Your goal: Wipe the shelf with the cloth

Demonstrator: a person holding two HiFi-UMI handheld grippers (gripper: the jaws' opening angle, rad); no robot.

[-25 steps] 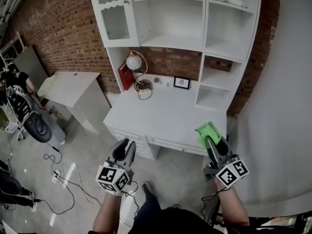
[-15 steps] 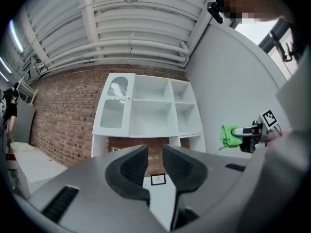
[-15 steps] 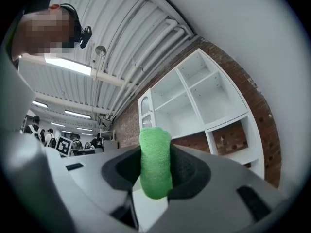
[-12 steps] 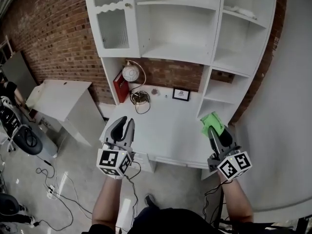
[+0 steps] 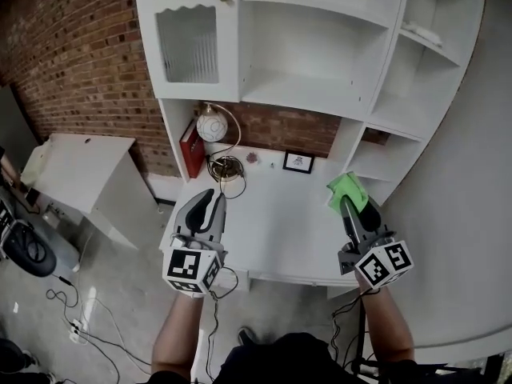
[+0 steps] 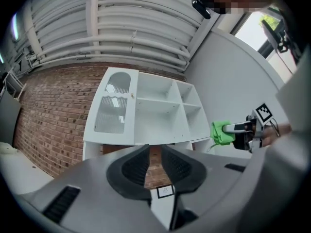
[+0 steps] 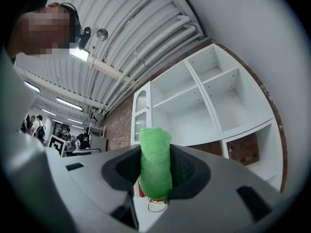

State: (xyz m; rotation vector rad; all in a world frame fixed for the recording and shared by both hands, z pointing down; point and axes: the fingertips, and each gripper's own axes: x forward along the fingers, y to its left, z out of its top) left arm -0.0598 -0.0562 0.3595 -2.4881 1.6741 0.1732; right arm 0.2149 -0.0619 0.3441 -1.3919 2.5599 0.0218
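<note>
A: Risk from here?
B: Only a small fold of the cloth (image 5: 346, 189) is pinched in the right gripper's (image 5: 346, 205) fingers. A hard drag along the shelf (image 5: 304, 94) could pull it free.
A: Cloth condition?
B: Bright green and bunched, over the bench's (image 5: 280, 214) right side, clear of the shelf. The left gripper's (image 5: 210, 201) fingers are narrow and empty.

White desk top (image 5: 272, 222) under the shelf (image 5: 320, 94), with globe lamp (image 5: 210, 124), red book (image 5: 190, 146), picture frame (image 5: 298, 162)

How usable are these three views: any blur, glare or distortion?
Head view: sharp, evenly lit, shelf unit skewed by the wide lens. Left gripper view: strong fisheye, dark corners. Right gripper view: same fisheye, green cloth crisp, ceiling light blown out.
</note>
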